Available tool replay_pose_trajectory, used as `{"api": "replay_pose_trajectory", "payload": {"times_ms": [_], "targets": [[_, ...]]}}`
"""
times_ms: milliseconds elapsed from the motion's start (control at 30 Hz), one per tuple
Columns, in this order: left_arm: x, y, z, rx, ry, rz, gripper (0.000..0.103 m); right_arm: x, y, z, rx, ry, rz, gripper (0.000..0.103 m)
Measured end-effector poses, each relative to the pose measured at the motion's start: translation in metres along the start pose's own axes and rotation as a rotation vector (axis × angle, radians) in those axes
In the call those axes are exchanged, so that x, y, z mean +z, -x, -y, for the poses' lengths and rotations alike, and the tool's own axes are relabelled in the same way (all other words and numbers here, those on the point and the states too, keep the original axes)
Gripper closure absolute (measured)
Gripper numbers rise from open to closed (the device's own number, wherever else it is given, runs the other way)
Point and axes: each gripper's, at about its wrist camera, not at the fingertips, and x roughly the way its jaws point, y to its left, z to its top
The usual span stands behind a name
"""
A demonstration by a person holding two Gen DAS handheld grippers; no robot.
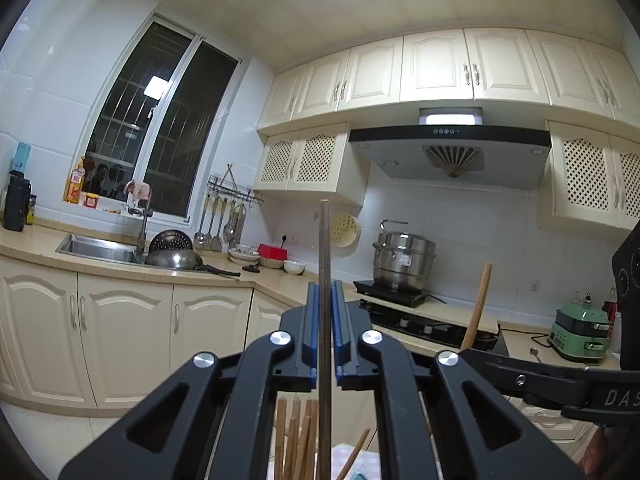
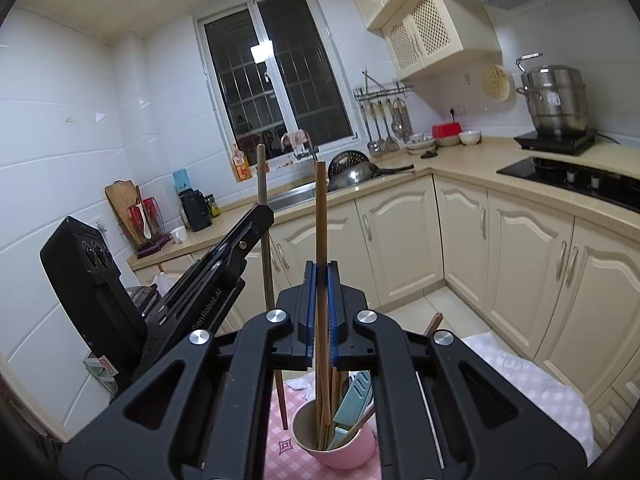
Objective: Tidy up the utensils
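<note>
My left gripper is shut on a dark chopstick held upright. It shows in the right wrist view as a dark stick in the left gripper, its lower tip beside the pink cup, outside the rim. My right gripper is shut on a light wooden chopstick, upright, with its lower end inside the pink cup. The cup holds several wooden chopsticks and a pale blue utensil. The light chopstick also shows in the left wrist view.
The cup stands on a pink checked cloth on a table. Cream cabinets and a counter with a sink, wok, stove and steel pot lie beyond.
</note>
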Motion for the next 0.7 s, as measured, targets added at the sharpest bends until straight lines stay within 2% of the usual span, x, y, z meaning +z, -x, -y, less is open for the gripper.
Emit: {"api": "replay_pose_trajectory", "payload": {"times_ms": [300,333,367,400,433,467,500,567,600,633,700], "targets": [[-0.026,-0.01,-0.008,0.018,-0.019,-0.048,0.095,-0.014,-0.022,0.01,-0.011,-0.019,-0.063,0.096],[-0.028,-0.011,-0.01,0.021,-0.024,-0.058,0.087,-0.016,-0.023,0.012,-0.015,-0.03,-0.07,0.095],[-0.029,-0.011,-0.011,0.022,-0.025,-0.064,0.069,-0.018,-0.025,0.015,-0.02,-0.05,-0.079,0.092],[-0.03,-0.009,-0.013,0.024,-0.025,-0.069,0.06,-0.02,-0.024,0.018,-0.025,-0.07,-0.081,0.074],[-0.03,-0.006,-0.016,0.03,-0.022,-0.069,0.048,-0.02,-0.021,0.021,-0.032,-0.085,-0.074,0.038],[-0.03,-0.003,-0.017,0.032,-0.02,-0.068,0.04,-0.02,-0.017,0.022,-0.037,-0.095,-0.06,0.025],[-0.028,0.002,-0.019,0.036,-0.02,-0.069,0.035,-0.019,-0.01,0.022,-0.042,-0.103,-0.03,0.021],[-0.022,0.012,-0.02,0.048,-0.031,-0.069,0.015,-0.017,0.0,0.022,-0.051,-0.112,-0.003,0.016],[-0.019,0.018,-0.021,0.054,-0.037,-0.069,0.011,-0.016,0.005,0.023,-0.059,-0.124,0.01,0.007],[-0.016,0.023,-0.02,0.062,-0.046,-0.076,0.006,-0.014,0.01,0.024,-0.071,-0.133,0.024,0.006],[-0.01,0.032,-0.016,0.094,-0.078,-0.11,0.005,-0.012,0.017,0.025,-0.096,-0.139,0.028,0.006]]}}
